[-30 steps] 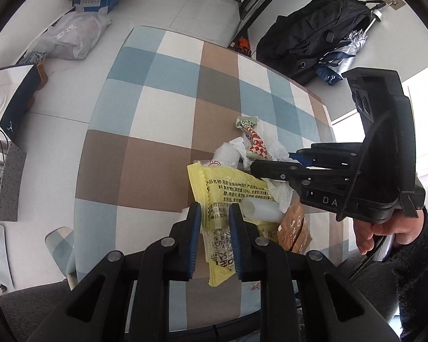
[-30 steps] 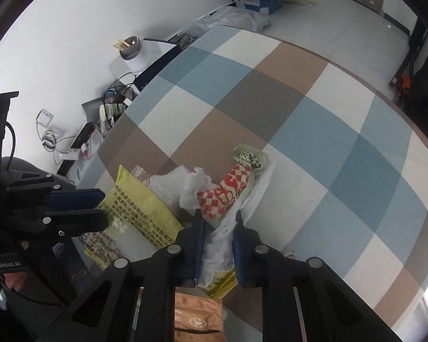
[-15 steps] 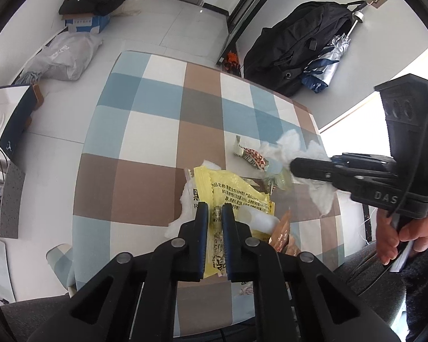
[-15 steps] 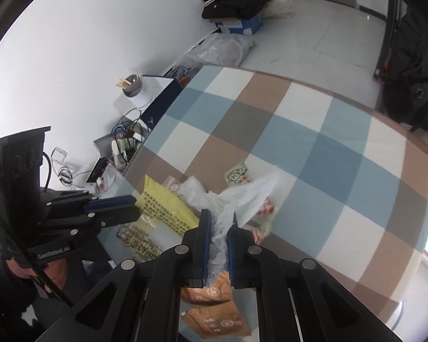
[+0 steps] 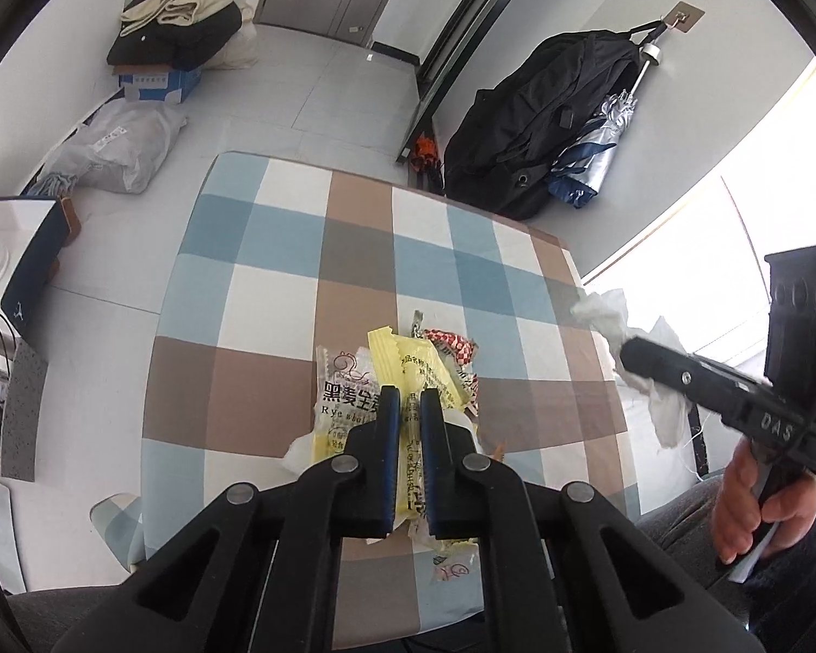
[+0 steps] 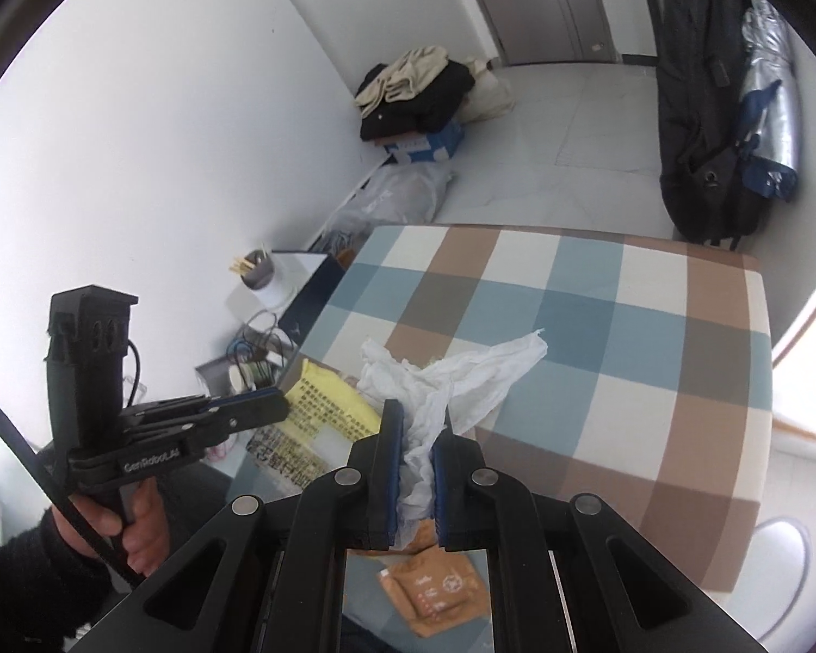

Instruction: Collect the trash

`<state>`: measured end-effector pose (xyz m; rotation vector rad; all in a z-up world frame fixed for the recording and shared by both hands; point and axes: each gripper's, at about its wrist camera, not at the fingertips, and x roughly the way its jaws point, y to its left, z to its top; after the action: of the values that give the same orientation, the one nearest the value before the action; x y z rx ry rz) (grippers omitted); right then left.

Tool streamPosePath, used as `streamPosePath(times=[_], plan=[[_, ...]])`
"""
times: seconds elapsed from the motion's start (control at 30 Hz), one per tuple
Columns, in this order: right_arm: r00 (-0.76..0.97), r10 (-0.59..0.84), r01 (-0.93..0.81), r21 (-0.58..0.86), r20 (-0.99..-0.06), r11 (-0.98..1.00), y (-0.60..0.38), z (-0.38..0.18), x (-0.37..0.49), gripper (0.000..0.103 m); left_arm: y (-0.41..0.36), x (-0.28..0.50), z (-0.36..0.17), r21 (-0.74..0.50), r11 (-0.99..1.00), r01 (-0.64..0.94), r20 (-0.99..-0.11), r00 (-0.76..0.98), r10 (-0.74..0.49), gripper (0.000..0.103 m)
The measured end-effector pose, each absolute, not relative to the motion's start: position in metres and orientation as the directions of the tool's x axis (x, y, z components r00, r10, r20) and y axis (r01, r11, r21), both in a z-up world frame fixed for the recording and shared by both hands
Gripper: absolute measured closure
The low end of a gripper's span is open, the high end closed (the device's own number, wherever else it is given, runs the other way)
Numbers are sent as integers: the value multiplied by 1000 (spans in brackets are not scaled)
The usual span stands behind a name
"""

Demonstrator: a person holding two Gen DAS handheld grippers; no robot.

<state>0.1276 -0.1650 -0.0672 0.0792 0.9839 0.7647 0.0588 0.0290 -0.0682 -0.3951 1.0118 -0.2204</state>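
Observation:
My left gripper (image 5: pixel 408 400) is shut on a yellow printed wrapper (image 5: pixel 408 364) and holds it well above the checked table (image 5: pixel 277 294). Under it lie a clear rye-bread wrapper (image 5: pixel 342 397) and a red-and-white checked wrapper (image 5: pixel 454 343). My right gripper (image 6: pixel 419 424) is shut on a crumpled white tissue (image 6: pixel 457 375), lifted off the table; it also shows in the left wrist view (image 5: pixel 606 315) beyond the table's right edge. The left gripper (image 6: pixel 266 408) with the yellow wrapper (image 6: pixel 326 402) shows at the left of the right wrist view. Brown packets (image 6: pixel 435 582) lie below my right gripper.
A black backpack (image 5: pixel 538 125) and a folded umbrella (image 5: pixel 593 163) hang on the far wall. Clothes on a blue box (image 5: pixel 174 49) and a plastic bag (image 5: pixel 114 147) lie on the floor. A side shelf with cables (image 6: pixel 250 359) stands to the left of the table.
Both grippers have risen well above the table. The right one lifted the tissue out of the pile and moved it right; the left one closed on the yellow wrapper and lifted it.

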Motion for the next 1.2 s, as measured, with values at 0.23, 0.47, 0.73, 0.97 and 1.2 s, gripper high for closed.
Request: streamPosePath(times=[0.23, 0.47, 0.73, 0.97, 1.2], plan=[[363, 619, -496, 417, -697, 761, -184, -77, 115, 94, 20, 67, -58, -380, 925, 16, -787, 520, -332, 100], [401, 614, -515, 386, -680, 765, -189, -73, 102, 94, 5, 72, -44, -349, 936, 44, -786, 530, -318, 100], [441, 620, -470, 421, -649, 776, -209, -68, 103, 94, -8, 80, -18, -310, 948, 74, -774, 560, -297, 103], [458, 620, -463, 425, -636, 778, -212, -64, 102, 94, -12, 89, -11, -266, 959, 95, -770, 578, -271, 103], [447, 616, -463, 422, -648, 780, -211, -66, 101, 94, 16, 94, -34, -228, 973, 39, -844, 491, -217, 79]])
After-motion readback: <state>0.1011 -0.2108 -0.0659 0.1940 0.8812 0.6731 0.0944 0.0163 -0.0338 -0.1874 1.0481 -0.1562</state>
